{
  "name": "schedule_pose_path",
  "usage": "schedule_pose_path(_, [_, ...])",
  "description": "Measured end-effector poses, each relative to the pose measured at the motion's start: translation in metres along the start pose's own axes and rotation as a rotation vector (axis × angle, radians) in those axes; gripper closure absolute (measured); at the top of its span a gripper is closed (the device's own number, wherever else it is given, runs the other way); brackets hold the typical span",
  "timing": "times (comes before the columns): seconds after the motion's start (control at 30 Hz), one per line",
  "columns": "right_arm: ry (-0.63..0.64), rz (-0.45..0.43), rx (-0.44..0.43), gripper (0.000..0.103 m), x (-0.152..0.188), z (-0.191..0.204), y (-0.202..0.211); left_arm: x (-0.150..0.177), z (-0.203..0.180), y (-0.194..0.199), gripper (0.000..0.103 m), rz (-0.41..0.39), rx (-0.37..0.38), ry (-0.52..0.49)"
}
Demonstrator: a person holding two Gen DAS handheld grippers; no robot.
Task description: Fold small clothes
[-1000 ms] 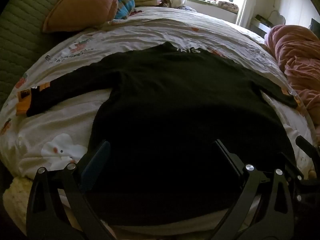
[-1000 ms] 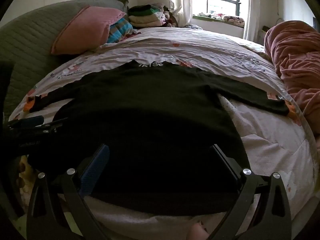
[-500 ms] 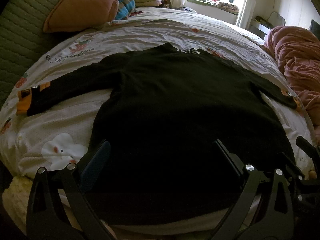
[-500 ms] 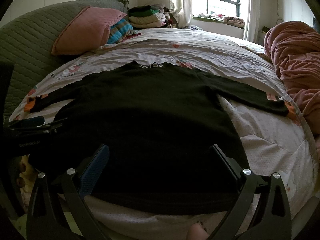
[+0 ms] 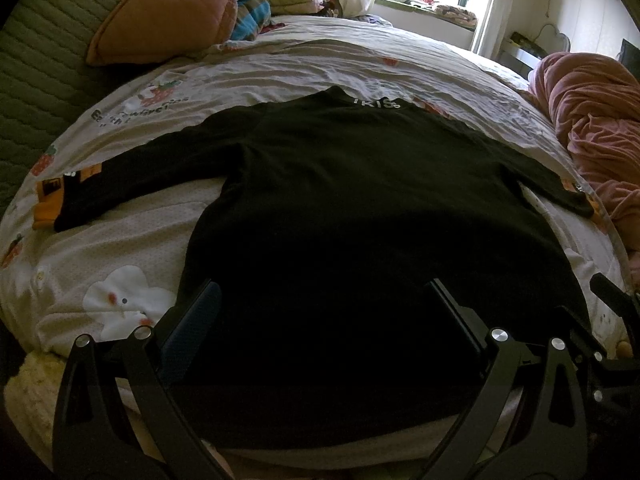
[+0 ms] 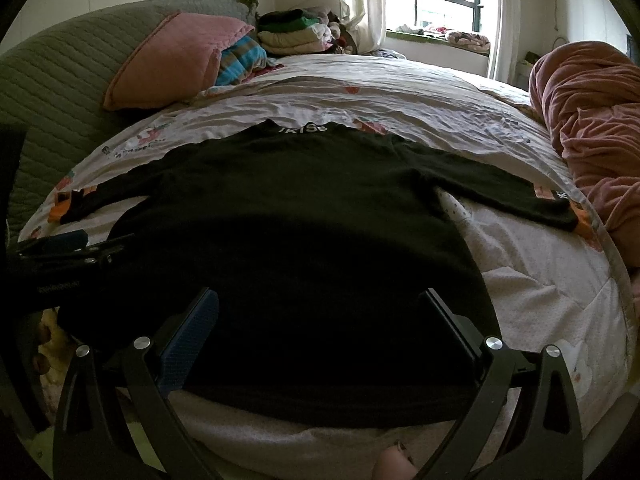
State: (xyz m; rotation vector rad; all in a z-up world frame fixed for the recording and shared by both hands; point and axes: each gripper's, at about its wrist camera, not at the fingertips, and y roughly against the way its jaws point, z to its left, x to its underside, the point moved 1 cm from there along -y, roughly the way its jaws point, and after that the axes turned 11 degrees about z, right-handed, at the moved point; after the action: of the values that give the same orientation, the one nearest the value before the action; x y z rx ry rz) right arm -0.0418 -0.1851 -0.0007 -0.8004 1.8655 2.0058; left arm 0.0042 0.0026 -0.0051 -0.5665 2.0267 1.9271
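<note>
left gripper (image 5: 320, 308) spread wide, holding nothing, over the hem | black top (image 5: 360, 220) flat on the bed (image 5: 360, 64), sleeves out, collar far | right gripper (image 6: 318, 312) spread wide too, nothing held, over the hem

Black top (image 5: 360, 208), white cartoon-print sheet (image 5: 120, 248), pink pillow (image 6: 176, 60).

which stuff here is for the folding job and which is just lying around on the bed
For the job:
black top, spread flat
left gripper, open
right gripper, open

Lying about:
pink pillow
striped cloth
folded pile
pink blanket
bedsheet
</note>
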Motion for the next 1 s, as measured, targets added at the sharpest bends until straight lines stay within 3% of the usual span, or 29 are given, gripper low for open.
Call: schedule_pose_path(1.0, [-0.003, -0.011, -0.001, 0.004, 0.0004, -0.0020, 0.0003, -0.0021, 0.0024, -0.0001, 0.009, -0.003, -0.001, 0.011])
